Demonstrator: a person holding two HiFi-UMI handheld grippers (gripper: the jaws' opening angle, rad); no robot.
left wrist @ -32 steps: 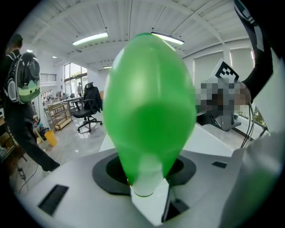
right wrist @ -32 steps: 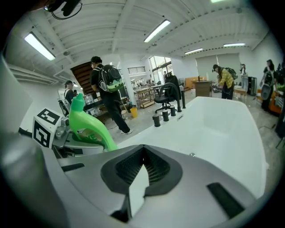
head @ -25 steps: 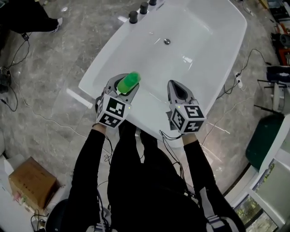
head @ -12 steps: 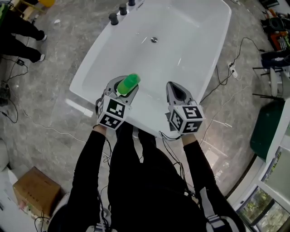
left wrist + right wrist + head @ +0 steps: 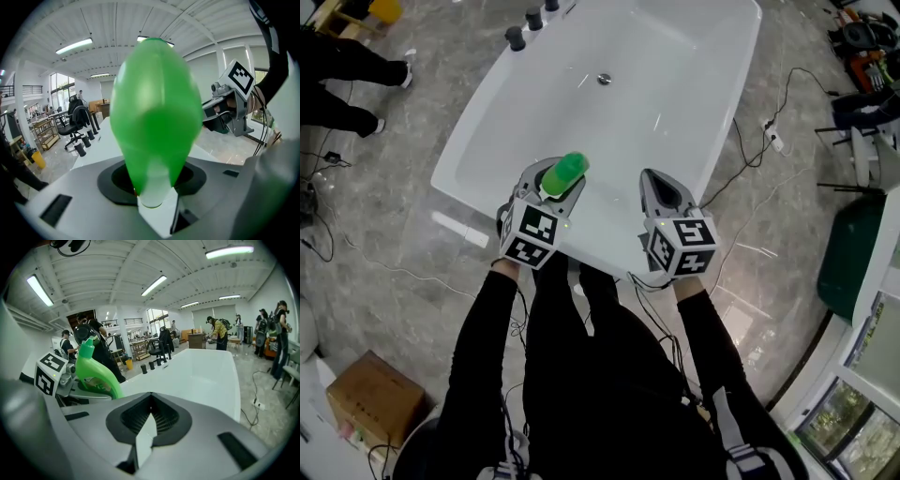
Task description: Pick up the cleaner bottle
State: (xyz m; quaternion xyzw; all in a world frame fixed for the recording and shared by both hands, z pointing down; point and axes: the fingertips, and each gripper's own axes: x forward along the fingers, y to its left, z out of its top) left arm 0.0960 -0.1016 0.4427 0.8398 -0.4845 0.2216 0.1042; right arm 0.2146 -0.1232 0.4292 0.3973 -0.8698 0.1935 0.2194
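While held upright, the cleaner bottle [image 5: 565,173] points cap-up above the desk's [image 5: 694,84] near edge.
The left gripper's [image 5: 555,187] fingers [image 5: 158,208] clamp its lower body; the right gripper's [image 5: 654,180] fingers [image 5: 142,439] are closed together, empty.

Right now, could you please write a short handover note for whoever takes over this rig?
Left gripper: shut on the green cleaner bottle, cap pointing up.
Right gripper: jaws together, empty, held beside the left one.
Both are over the near end of the white bathtub.
Done: bottle gripped. It appears to be off the tub, though its base is hidden.
Left: probably nothing of the pick-up itself; keep the grip firm.
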